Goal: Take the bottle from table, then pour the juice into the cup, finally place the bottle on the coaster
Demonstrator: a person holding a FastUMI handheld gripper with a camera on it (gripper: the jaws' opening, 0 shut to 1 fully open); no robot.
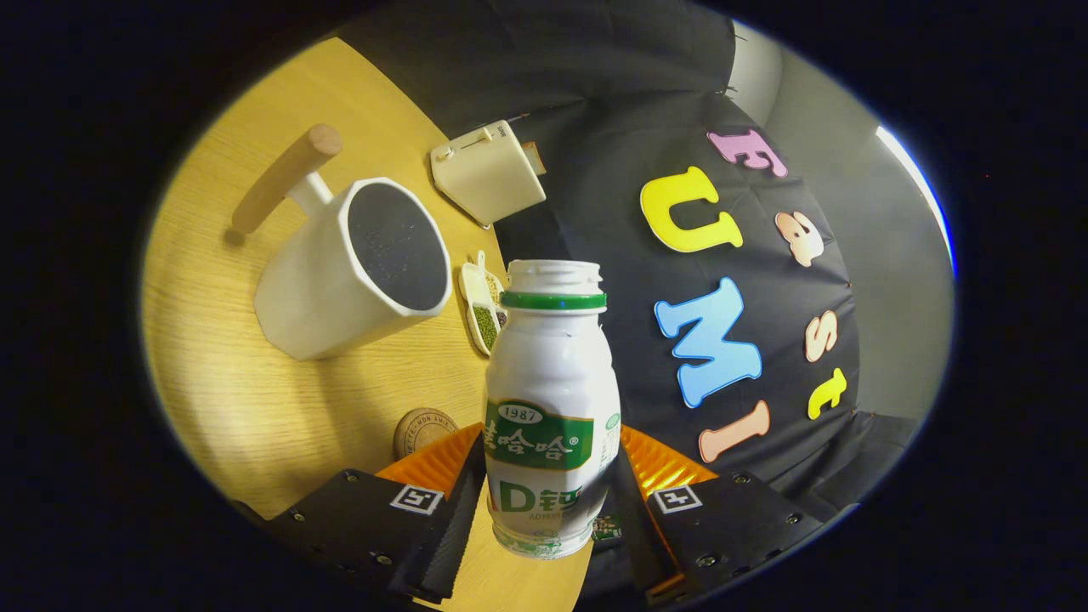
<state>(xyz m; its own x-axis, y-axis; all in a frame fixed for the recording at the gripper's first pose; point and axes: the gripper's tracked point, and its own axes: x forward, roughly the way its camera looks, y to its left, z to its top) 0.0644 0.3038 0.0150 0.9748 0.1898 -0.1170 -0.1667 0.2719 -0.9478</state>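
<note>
**Bottle in the tongs, tipping toward the cup**

The tongs (551,501) are clenched on the bottle (551,408), 1 finger pressed against each side of its lower body, so the first step looks done. The bottle is lifted off the counter (255,399) and its open, capless mouth points ahead of the fingers. The whole scene sits tilted, which suggests the pour is starting or about to start, though no juice is visible leaving the mouth.

The cup (353,268), white with a wooden handle, stands on the counter beyond the fingers and off to the left of the bottle's mouth, well apart from it. The round coaster (422,430) lies just beside the left finger.

By my reading, the next move calls for bringing the mouth over the cup's opening before tipping further; tilting from here would likely spill onto the counter. A small dish of green beans (483,308) sits near the cup, close to that path.
</note>
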